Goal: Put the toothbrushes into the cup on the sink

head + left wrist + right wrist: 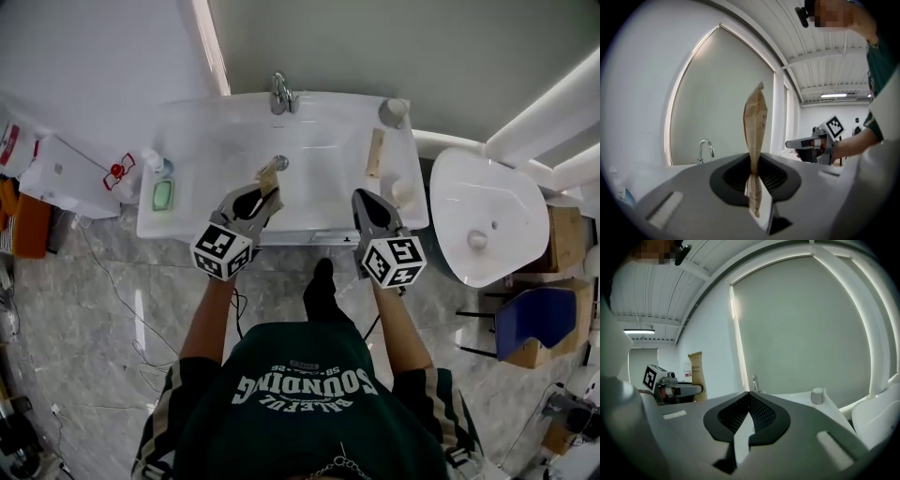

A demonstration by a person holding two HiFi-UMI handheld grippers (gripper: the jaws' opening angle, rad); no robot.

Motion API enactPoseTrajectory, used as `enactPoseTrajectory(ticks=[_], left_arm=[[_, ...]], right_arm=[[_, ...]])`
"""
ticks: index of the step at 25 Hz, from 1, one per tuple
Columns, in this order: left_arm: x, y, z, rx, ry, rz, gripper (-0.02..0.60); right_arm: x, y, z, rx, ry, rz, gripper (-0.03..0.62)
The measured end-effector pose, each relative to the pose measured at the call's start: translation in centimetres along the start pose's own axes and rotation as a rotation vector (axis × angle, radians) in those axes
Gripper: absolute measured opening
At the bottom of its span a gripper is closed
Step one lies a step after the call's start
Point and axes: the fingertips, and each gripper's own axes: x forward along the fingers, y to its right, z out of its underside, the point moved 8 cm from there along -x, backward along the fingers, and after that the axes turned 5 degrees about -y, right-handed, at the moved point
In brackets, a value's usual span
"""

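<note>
1. While my left tongs (262,186) are pinched nearly closed on a paper-wrapped toothbrush (270,174), the cup (393,112) sits far and to the right of them, on the far right corner of the sink (206,141).
2. That toothbrush stands about upright between the pads, its long axis pointing up and a short end poking out below. I judge it has to travel right and far across the basin, then go down end-first.
3. My right tongs (362,200) are closed with nothing between them. They are the nearer pair to the cup and to a second toothbrush (376,153), which lies on the sink's right ledge with its long axis running near to far, just on the near side of the cup.
4. I cannot see the inside of the cup, so I cannot say whether it holds anything. The wrapper hides the brush itself. The left gripper view does not show the cup at all.
</note>
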Motion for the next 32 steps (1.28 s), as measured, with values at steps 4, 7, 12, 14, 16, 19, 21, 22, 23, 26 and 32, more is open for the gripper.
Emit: enactPoseTrajectory(ticks=[4, 7, 12, 14, 16, 19, 21, 22, 23, 26, 32], left_arm=[[6.2, -1.3, -2.4, -0.009, -0.001, -0.015, 0.091], [10.8, -2.0, -4.1, -0.011, 0.000, -0.018, 0.091], [18.1, -2.0, -6.0, -0.006, 0.000, 0.022, 0.091], [20.4, -2.1, -6.5, 0.003, -0.008, 0.049, 0.091], [22.5, -2.1, -6.9, 0.013, -0.010, 0.080, 0.091], [25.1, -2.1, -7.5, 0.026, -0.019, 0.116, 0.091], [26.8, -2.1, -7.9, 0.036, -0.026, 0.149, 0.091], [27.8, -2.1, -8.1, 0.041, -0.029, 0.170, 0.091], [28.7, -2.1, -8.4, 0.045, -0.031, 0.191, 0.091], [31.5, -2.2, -9.0, 0.058, -0.031, 0.245, 0.091], [36.9, -2.5, -8.0, 0.053, -0.062, 0.330, 0.091]], right_arm=[[3.5, 5.5, -3.1, -0.030, -0.012, -0.024, 0.003], [5.4, 9.2, -5.2, -0.047, -0.014, -0.037, 0.003], [7.3, 14.9, -7.1, -0.072, -0.039, -0.033, 0.003], [7.4, 16.6, -7.2, -0.060, -0.039, -0.008, 0.003], [7.3, 18.0, -7.2, -0.046, -0.031, 0.020, 0.003], [7.3, 19.7, -7.4, -0.025, -0.025, 0.050, 0.003], [7.0, 20.6, -7.7, -0.015, -0.019, 0.077, 0.003], [6.7, 21.1, -7.8, -0.009, -0.014, 0.095, 0.003], [6.5, 21.6, -7.8, 0.000, -0.010, 0.114, 0.003], [6.2, 23.0, -7.7, 0.020, -0.008, 0.164, 0.003], [5.2, 24.8, -6.6, 0.060, -0.026, 0.259, 0.003]])
